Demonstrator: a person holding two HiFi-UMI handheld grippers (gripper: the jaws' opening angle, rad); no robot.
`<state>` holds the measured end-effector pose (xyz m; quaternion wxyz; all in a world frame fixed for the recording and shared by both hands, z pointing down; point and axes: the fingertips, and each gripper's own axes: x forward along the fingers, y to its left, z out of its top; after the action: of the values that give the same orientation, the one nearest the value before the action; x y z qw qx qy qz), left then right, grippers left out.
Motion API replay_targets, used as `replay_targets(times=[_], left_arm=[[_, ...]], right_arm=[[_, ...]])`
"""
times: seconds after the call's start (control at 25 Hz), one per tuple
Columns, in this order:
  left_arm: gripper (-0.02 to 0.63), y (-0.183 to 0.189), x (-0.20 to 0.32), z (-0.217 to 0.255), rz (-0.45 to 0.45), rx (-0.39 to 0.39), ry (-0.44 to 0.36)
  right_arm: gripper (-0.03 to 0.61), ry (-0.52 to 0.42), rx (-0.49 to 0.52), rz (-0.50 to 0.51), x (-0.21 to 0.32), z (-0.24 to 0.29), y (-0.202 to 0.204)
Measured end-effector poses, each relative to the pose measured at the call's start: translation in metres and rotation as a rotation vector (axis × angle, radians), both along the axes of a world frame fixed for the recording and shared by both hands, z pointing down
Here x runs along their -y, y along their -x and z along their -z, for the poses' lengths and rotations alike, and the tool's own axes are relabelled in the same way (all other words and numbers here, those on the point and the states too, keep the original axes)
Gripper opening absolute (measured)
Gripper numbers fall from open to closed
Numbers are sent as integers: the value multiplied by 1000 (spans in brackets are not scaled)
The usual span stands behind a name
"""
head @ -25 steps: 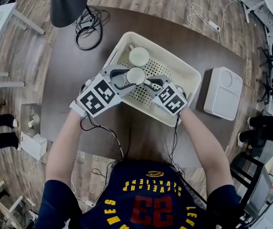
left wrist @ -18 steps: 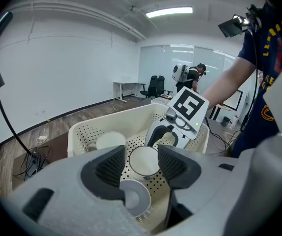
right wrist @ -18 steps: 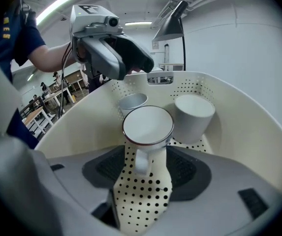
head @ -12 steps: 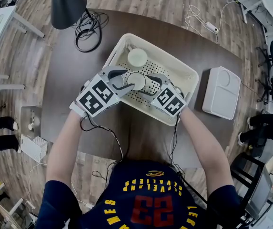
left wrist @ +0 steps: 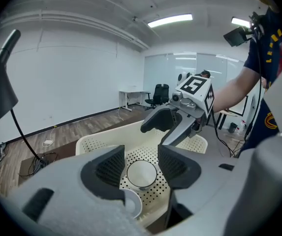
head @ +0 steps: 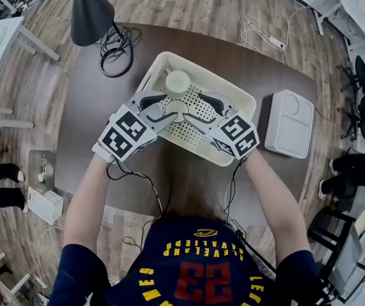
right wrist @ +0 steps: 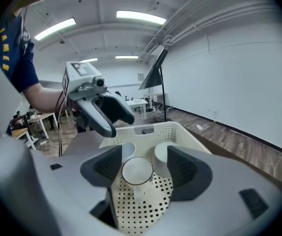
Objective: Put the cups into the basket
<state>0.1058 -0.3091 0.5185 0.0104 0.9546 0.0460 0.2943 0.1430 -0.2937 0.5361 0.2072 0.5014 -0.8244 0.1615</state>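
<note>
A cream perforated basket (head: 238, 98) stands on the brown table. A white cup (head: 178, 81) sits at its far side, and a second white cup (head: 179, 109) stands upright on its floor between my two grippers. In the right gripper view this handled cup (right wrist: 137, 171) stands below my open right gripper (right wrist: 138, 166), untouched by the pads, with two more cups (right wrist: 164, 153) behind it. My left gripper (left wrist: 141, 163) is open too, above the same cup (left wrist: 141, 174); another cup (left wrist: 132, 204) shows under its left jaw. In the head view my left gripper (head: 157, 109) and right gripper (head: 201, 109) face each other over the basket.
A black lamp shade (head: 91, 10) and coiled cables (head: 115, 43) stand at the table's far left. A white rectangular tray (head: 288, 124) lies to the right of the basket. A power strip (head: 274, 41) with its cord lies on the floor beyond the table.
My right gripper's jaws have spread wide and let go of the cup, which now stands on the basket floor. Both grippers have drawn slightly apart.
</note>
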Motion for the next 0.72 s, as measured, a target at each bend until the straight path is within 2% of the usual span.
replay_targets(times=[0.24, 0.32, 0.4, 0.52, 0.72], left_arm=[[215, 10, -10, 54, 166, -173, 35], [215, 17, -19, 67, 236, -229, 64], [215, 22, -33, 76, 297, -273, 93], [215, 21, -66, 81, 339, -316, 125], [201, 22, -118, 99, 387, -395, 83]], right_arm=[[278, -214, 145, -205, -21, 82, -31], [248, -259, 186, -283, -38, 98, -40], [202, -280, 221, -344, -62, 104, -46], [173, -277, 265, -394, -105, 100, -48], [115, -241, 300, -462, -174, 85, -46]])
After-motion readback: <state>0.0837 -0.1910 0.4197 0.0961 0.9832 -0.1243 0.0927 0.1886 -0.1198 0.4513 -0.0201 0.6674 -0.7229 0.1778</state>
